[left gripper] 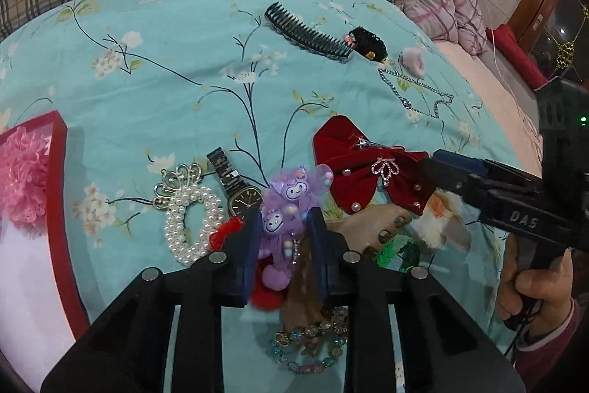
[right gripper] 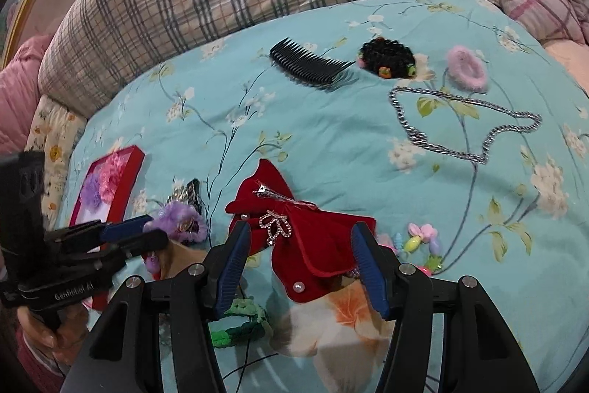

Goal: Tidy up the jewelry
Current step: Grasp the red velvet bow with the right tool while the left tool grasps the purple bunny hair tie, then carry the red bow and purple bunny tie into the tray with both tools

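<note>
Purple plush hair tie [left gripper: 279,209] lay bracketed by left gripper [left gripper: 281,242], jaws narrow, not clearly pinching. Better squeezed at the tie's middle, then lifted toward red box [left gripper: 59,209]. Right gripper [right gripper: 300,267] gaped wide around red velvet bow [right gripper: 294,231].

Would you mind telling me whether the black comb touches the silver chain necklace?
Apart. The right wrist view shows teal bedspread plainly between the black comb and the silver chain necklace.
</note>
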The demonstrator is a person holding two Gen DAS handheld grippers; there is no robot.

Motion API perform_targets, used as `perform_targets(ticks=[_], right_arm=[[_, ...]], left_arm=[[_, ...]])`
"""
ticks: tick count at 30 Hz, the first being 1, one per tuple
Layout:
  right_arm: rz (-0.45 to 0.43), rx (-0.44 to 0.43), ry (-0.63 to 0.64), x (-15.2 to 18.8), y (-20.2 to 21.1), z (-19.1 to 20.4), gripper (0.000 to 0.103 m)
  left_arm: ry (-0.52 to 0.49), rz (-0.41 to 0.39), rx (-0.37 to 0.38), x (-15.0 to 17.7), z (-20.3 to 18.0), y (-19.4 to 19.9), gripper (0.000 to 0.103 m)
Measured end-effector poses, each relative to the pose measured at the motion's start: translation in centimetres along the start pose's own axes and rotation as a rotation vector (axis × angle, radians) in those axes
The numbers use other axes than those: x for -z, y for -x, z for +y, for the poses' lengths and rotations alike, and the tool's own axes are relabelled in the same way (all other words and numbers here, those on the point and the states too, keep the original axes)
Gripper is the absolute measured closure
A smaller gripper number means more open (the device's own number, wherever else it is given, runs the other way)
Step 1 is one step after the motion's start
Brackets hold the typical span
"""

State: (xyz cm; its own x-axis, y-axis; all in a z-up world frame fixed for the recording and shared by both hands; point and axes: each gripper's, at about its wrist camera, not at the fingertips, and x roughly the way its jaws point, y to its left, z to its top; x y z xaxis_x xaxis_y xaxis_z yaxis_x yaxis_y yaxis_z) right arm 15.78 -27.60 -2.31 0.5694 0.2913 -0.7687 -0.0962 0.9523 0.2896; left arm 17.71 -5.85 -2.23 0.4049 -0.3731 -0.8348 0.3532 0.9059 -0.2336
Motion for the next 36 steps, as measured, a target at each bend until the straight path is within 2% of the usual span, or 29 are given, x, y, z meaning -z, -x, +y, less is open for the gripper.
perform_targets(ticks=[5, 6, 12, 14, 16, 19, 26, 36], right_arm=[[0.030, 0.023, 0.129, -0.3, -1.5, 1.4, 0.036], [0.039, 0.035, 0.164, -0.4, -1.9, 1.7, 0.035], [0.130, 0.097, 0.305, -0.6, -5.2, 2.3, 0.035], [0.138, 0.100, 0.311, -0.6, -5.7, 2.1, 0.037], [0.133, 0.097, 0.309, -0.6, -5.6, 2.2, 0.050], [0.117, 0.081, 0.275, -0.8, -4.7, 2.3, 0.062], [0.065, -0.012, 0.195, -1.4, -2.6, 3.4, 0.065], [0.027, -0.128, 0.224, -1.4, -1.3, 9.7, 0.065]], left_arm=[[0.033, -0.014, 0.004, 0.3, 1.3, 0.8, 0.086], [0.042, -0.018, 0.005, 0.3, 1.6, 1.0, 0.103], [0.078, -0.043, 0.007, 0.1, 3.0, 2.8, 0.103], [0.084, -0.055, 0.003, 0.2, 3.2, 3.3, 0.103], [0.092, -0.069, 0.005, 0.2, 3.6, 3.9, 0.103], [0.104, -0.092, 0.006, 0.4, 4.2, 4.9, 0.103], [0.149, -0.136, -0.020, 1.0, 6.3, 7.4, 0.103], [0.233, -0.189, -0.081, 3.4, 10.2, 11.1, 0.103]])
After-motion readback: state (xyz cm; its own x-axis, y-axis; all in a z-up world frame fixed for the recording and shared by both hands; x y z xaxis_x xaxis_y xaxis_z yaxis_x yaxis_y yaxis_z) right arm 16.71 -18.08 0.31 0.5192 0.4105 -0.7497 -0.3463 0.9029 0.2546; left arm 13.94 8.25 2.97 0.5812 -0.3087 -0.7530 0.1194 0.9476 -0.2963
